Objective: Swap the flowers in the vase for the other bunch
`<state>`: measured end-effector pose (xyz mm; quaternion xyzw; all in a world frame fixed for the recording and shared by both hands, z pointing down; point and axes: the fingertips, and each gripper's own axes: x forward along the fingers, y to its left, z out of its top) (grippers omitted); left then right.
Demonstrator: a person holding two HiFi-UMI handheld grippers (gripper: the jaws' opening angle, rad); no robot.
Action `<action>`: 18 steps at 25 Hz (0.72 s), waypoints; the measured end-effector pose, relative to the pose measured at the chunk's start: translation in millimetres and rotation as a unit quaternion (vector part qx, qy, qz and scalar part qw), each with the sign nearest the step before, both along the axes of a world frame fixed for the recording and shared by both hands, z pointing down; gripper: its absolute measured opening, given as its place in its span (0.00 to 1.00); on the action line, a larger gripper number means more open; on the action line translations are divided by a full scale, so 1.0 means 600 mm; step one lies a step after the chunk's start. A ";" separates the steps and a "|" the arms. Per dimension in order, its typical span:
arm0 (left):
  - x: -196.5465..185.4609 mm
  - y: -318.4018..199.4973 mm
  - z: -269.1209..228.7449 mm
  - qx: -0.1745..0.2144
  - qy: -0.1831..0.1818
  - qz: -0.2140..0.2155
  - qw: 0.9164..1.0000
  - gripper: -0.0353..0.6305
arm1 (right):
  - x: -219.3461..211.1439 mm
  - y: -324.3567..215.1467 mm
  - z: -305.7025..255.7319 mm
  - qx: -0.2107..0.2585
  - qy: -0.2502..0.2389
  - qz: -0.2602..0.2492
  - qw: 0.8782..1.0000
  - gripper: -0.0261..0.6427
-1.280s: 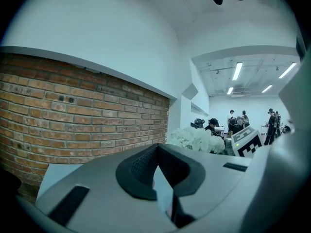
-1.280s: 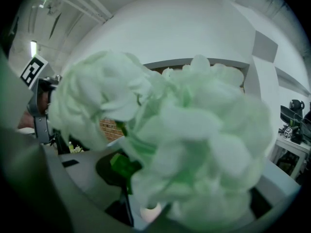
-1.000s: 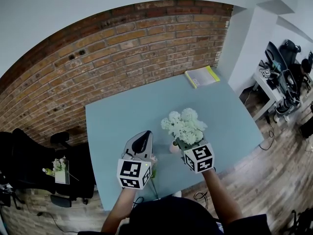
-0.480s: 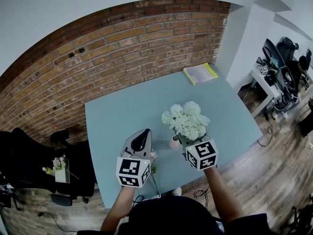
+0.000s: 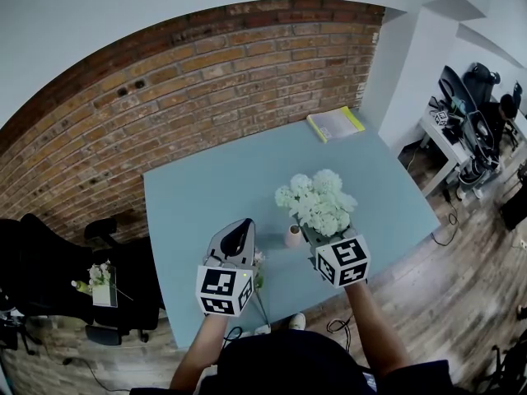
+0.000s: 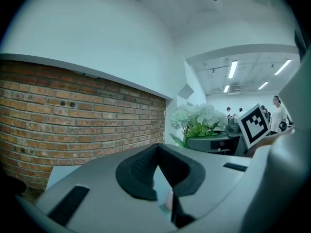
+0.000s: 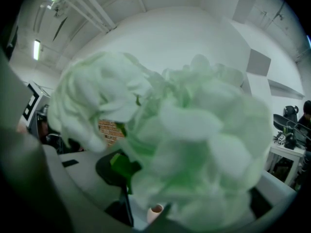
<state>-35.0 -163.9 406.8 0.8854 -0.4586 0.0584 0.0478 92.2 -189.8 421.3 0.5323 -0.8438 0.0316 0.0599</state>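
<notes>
My right gripper (image 5: 318,235) is shut on the green stems of a white flower bunch (image 5: 318,202), which it holds in the air just right of a small pink vase (image 5: 294,236). In the right gripper view the blooms (image 7: 184,144) fill the picture, and the vase's open mouth (image 7: 155,210) shows below them. My left gripper (image 5: 241,227) hovers left of the vase, shut with nothing between its pads (image 6: 146,166). Another small bunch, pale pink and green (image 5: 258,267), lies on the blue table (image 5: 206,196) beside the left gripper, partly hidden by it.
A yellow-green book (image 5: 337,125) lies at the table's far right corner. A brick wall (image 5: 165,81) runs behind the table. A black chair (image 5: 49,278) stands at the left, and desks with equipment (image 5: 465,130) at the right.
The right gripper has risen and shifted right with the white bunch. The stems have come up out of the vase, whose mouth now shows. The left gripper has barely moved.
</notes>
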 end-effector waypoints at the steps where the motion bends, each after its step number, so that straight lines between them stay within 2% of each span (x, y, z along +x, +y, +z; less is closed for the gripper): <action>1: 0.000 0.001 0.000 -0.001 0.000 0.000 1.000 0.05 | 0.001 0.001 0.000 -0.001 0.000 0.001 1.000 0.33; 8: 0.013 0.006 0.004 -0.001 0.001 0.012 1.000 0.05 | 0.019 0.014 0.005 -0.001 0.002 0.017 1.000 0.33; 18: 0.071 0.015 0.013 -0.006 0.001 0.046 0.999 0.05 | 0.082 0.036 0.017 -0.012 -0.003 0.056 0.998 0.33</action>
